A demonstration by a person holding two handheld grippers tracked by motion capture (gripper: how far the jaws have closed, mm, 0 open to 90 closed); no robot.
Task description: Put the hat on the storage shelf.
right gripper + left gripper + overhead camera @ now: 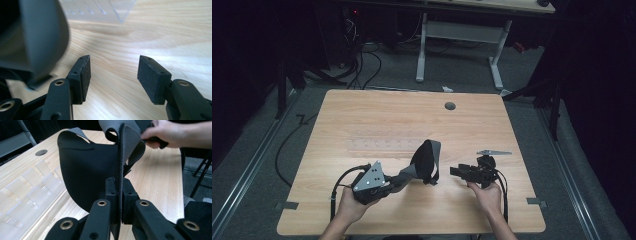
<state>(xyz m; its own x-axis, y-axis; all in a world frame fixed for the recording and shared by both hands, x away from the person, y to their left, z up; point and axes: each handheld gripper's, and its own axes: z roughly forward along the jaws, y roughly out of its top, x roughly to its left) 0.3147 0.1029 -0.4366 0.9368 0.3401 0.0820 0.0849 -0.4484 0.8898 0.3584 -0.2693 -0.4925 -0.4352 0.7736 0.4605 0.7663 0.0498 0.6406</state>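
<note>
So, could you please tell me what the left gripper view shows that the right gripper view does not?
The left gripper view alone shows the left hand-held gripper shut on the grey-lined edge of the black neoprene band, the round hole in the table, and the person's other hand beyond the band. The right gripper view alone shows the right hand-held gripper open over bare wood, nothing between its pads. Both show the wooden table, the clear plastic tray and part of the band.

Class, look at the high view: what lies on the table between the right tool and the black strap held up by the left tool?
Bare wood: in the high view only table separates the open right tool from the strap.
</note>
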